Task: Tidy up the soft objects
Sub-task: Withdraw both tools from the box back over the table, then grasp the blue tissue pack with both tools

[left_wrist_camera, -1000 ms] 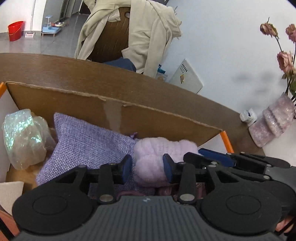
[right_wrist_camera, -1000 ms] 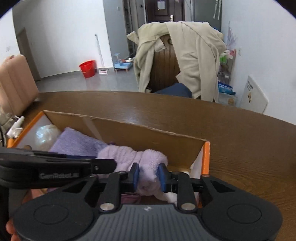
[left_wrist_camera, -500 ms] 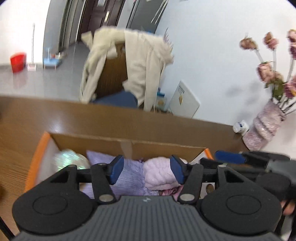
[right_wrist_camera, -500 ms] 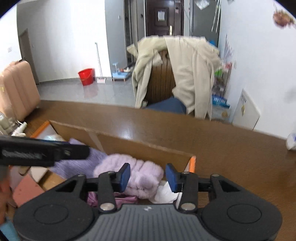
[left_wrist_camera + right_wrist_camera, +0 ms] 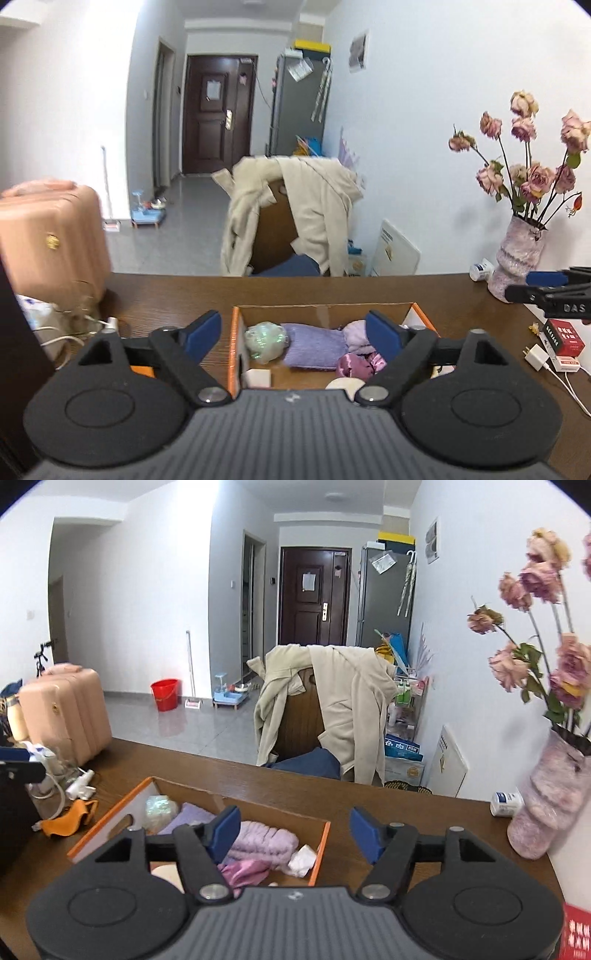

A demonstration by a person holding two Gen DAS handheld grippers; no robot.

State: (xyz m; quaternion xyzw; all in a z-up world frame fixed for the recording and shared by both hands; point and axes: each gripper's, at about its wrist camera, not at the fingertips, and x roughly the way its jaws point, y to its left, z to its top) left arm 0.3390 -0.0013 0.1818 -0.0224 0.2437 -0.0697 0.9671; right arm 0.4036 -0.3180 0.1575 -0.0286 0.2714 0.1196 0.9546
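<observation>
The left gripper (image 5: 293,332) hangs above the near end of the orange-edged cardboard box (image 5: 233,332), its blue-padded jaws spread wide with nothing between them; they have just been opening. Below and ahead of it, inside the box, lie a fluffy lilac plush bundle (image 5: 355,330), a woven lavender fabric pouch (image 5: 314,345), an iridescent crinkled plastic ball (image 5: 266,339) and a shiny magenta satin scrunchie (image 5: 356,363). The right gripper (image 5: 295,829) hovers over the box's right edge, jaws likewise parted and empty, also just opened; the plush bundle (image 5: 264,843) sits beneath its left finger. Far right of it stands a pink textured vase of dried roses (image 5: 546,801) on the brown wooden table (image 5: 406,812).
</observation>
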